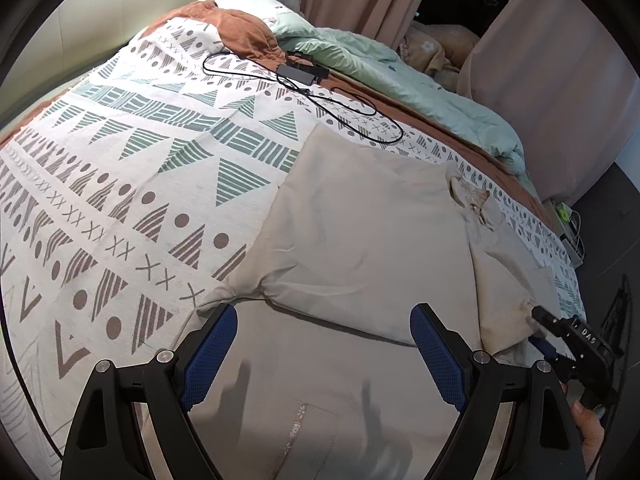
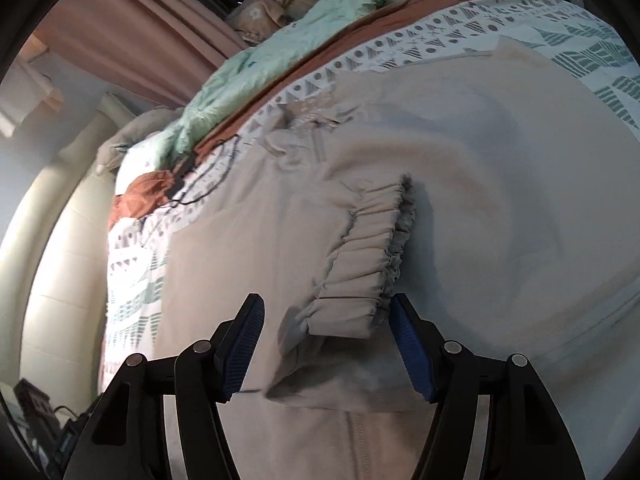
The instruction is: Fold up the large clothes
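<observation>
Indoor light, moderately bright; heavy fisheye bending, dark vignette corners; right wrist view motion-blurred, left sharp.

Beige jacket spread, sleeve folded inward

My left tool, right tool: black frames, blue textured pads, silver screws; "DAS" lettering on right tool's side.

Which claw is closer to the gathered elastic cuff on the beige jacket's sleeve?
Right. The right claw is open, with the elastic cuff just ahead of its fingertips. The left claw hangs open over the beige jacket body; the cuff is not in its view.
</observation>
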Demonstrator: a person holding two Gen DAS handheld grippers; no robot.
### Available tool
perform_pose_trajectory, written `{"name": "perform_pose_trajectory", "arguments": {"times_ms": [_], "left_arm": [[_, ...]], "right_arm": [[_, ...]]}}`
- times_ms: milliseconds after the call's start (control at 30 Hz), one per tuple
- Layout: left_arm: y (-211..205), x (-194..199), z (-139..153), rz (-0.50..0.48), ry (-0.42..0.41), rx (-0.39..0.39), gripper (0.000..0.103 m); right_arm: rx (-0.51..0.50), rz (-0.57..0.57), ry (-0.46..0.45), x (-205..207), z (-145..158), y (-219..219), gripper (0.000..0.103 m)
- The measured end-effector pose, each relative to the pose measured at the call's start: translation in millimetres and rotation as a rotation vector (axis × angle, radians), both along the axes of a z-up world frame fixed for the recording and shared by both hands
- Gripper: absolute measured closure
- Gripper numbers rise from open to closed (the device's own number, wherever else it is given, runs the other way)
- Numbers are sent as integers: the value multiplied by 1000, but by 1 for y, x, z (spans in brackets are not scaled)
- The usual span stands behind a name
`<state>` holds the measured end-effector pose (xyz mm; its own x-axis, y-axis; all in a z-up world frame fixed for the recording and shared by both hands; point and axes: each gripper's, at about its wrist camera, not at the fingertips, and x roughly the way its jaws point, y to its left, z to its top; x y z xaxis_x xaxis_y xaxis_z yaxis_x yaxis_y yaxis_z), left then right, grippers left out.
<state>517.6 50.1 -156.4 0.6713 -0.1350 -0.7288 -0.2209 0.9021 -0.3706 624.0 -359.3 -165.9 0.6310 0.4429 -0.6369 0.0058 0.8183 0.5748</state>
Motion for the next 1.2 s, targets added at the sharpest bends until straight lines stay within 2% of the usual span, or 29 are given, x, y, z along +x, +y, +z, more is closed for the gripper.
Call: {"name": "perform_pose_trajectory", "arguments": {"times_ms": [133, 200, 300, 667, 733, 800, 967, 1200], "left_arm": [[1, 1, -2, 4, 5, 9, 14], [1, 1, -2, 6, 8, 12, 14], [1, 1, -1, 10, 11, 15, 14], [-16, -15, 37, -5, -28, 72, 14], [-22, -24, 46, -14, -55, 80, 6], [-29, -33, 56, -14, -89, 107, 0], [-46, -50, 69, -42, -126, 146, 0], [-61, -98, 57, -54, -139, 184, 0]], "right_arm": [[102, 173, -107, -6, 24, 38, 37], [111, 230, -137, -11, 32, 53, 37], [79, 249, -151, -18, 37, 62, 37], [-120, 124, -122, -48, 44, 23, 35], [-169, 79, -117, -57, 49, 15, 20], [-195, 32, -121, -67, 54, 5, 14], [-226, -9, -142, -98, 64, -11, 8], [-244, -51, -179, -151, 70, -29, 1]]}}
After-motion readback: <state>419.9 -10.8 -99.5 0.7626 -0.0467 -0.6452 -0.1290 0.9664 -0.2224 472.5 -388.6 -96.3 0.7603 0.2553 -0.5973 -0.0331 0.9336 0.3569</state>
